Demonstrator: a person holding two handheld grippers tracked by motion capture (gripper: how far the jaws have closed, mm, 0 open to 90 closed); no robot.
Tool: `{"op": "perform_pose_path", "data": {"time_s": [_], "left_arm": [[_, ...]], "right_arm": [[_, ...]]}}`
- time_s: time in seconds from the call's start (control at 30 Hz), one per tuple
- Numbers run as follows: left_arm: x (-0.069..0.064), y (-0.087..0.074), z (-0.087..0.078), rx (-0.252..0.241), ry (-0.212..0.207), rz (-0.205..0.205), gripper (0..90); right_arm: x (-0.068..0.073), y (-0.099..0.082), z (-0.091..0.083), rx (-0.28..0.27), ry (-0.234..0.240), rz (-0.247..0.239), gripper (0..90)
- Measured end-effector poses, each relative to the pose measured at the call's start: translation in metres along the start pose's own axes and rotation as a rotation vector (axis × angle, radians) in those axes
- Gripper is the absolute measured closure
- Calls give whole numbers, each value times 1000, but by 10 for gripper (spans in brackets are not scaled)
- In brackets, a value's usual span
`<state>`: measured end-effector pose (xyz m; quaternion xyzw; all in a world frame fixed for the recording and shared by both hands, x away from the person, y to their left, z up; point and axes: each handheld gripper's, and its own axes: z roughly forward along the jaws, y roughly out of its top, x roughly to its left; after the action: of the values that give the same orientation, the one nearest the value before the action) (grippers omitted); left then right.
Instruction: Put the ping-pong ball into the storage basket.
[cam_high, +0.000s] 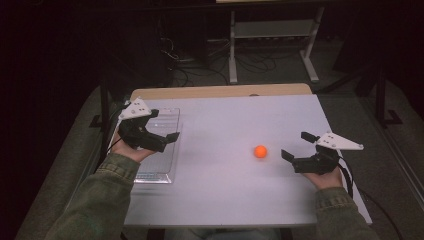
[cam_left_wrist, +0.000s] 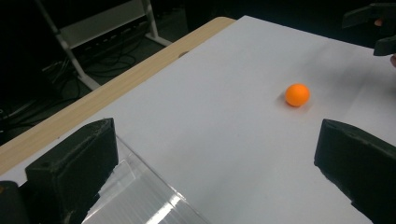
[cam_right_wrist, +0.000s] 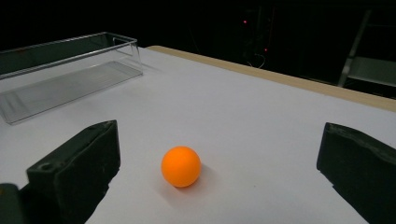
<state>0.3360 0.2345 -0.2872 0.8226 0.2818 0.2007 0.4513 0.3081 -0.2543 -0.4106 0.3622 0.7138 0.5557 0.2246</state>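
Left gripper (cam_high: 166, 126): held at the table's left side, above a clear tray; jaws spread wide with nothing between them. In the left gripper view its near jaw hangs over the tray's wall, and contact cannot be told.
Clear tray (cam_high: 171, 150): a long, shallow, transparent box lying flat along the left side of the table; in the right gripper view (cam_right_wrist: 70, 51) it stands empty at far left.
Table (cam_high: 225, 115): white top with a light wooden strip along its far edge.
Orange ball (cam_high: 260, 151): a small, smooth, evenly orange sphere resting on the bare white top, right of centre; well apart from the tray, near the right gripper. It touches neither gripper. In the left gripper view (cam_left_wrist: 297, 94) it lies far off, ahead of the jaws.
Right gripper (cam_high: 297, 145): held at the table's right side, pointing left toward the ball; jaws spread wide, gripping nothing. In the right gripper view the ball (cam_right_wrist: 181, 166) sits just ahead of the gap between the jaws, nearer the left one.
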Motion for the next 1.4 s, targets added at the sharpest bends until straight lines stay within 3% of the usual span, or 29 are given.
{"op": "perform_pose_path", "data": {"time_s": [0.57, 1.4], "left_arm": [[-3, 12, 19, 43, -31, 26, 0], [-11, 37, 64, 118, -87, 110, 0]], "right_arm": [[0, 0, 0, -6, 1, 3, 0], [0, 0, -1, -5, 2, 2, 0]]}}
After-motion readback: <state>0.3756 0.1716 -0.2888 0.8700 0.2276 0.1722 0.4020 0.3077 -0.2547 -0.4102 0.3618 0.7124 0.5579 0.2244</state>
